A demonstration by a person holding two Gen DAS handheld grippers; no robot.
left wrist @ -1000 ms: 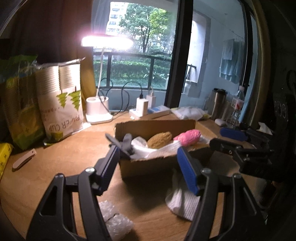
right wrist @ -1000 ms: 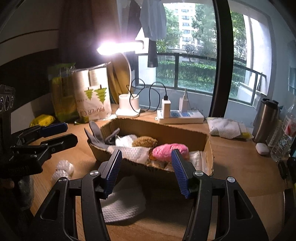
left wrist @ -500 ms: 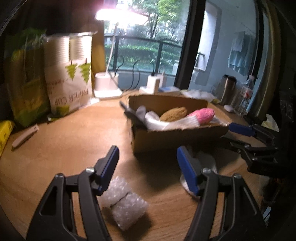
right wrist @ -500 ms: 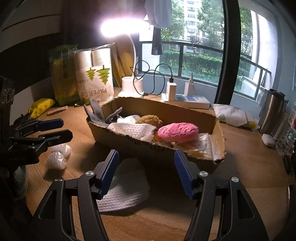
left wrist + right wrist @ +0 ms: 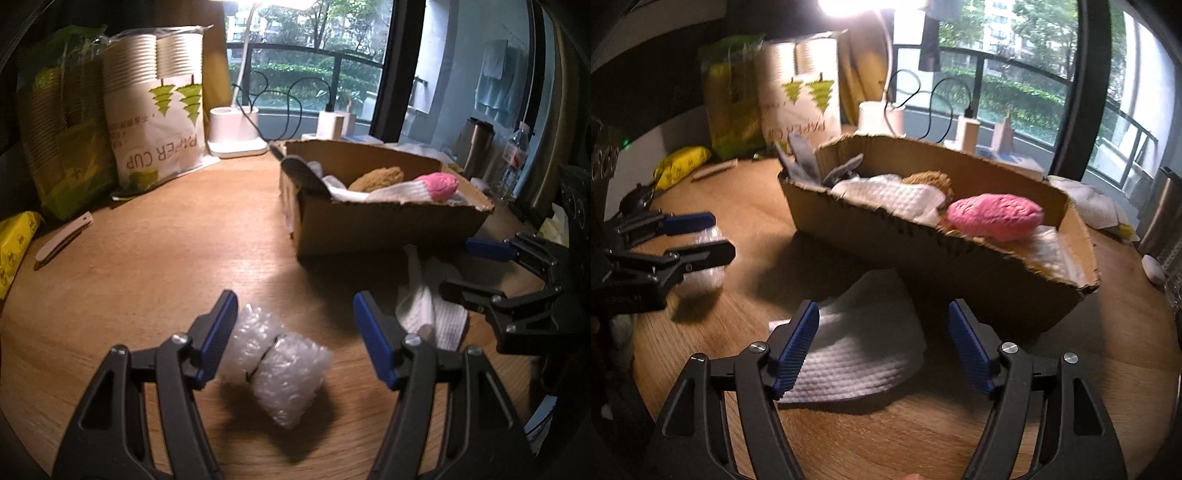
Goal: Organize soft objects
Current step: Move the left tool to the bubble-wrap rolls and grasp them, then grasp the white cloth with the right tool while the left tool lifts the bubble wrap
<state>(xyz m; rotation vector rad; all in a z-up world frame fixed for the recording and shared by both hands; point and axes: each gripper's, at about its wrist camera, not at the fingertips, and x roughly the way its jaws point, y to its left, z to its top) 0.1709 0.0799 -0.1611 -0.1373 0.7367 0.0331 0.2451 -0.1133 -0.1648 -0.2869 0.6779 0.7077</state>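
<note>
A cardboard box (image 5: 960,269) sits mid-table, already taking the soft stuff: a pink pad (image 5: 995,216), a brown sponge (image 5: 375,177), white cloths and something grey draped over its far-left corner. 2 soft things are left on the wood in front of it, probably because they are next to go in.

The bubble wrap roll (image 5: 279,363) lies near the table's front, left of the box. The left gripper (image 5: 295,334) is tilted down over it with its jaws apart and nothing clasped; the roll sits between the blue pads, close against the left one, though I can't tell if it touches.

The white cloth (image 5: 855,352) lies flat just in front of the box's near wall, partly in its shadow. The right gripper (image 5: 882,341) points down at it in the same steep tilt, jaws spread wide and holding nothing; they have just been opening, with only the cloth's surface beneath them.

Both hands look set for a pick-up at once, 1 item each. The cloth being flat, I'd guess the pads must pinch a fold.
</note>
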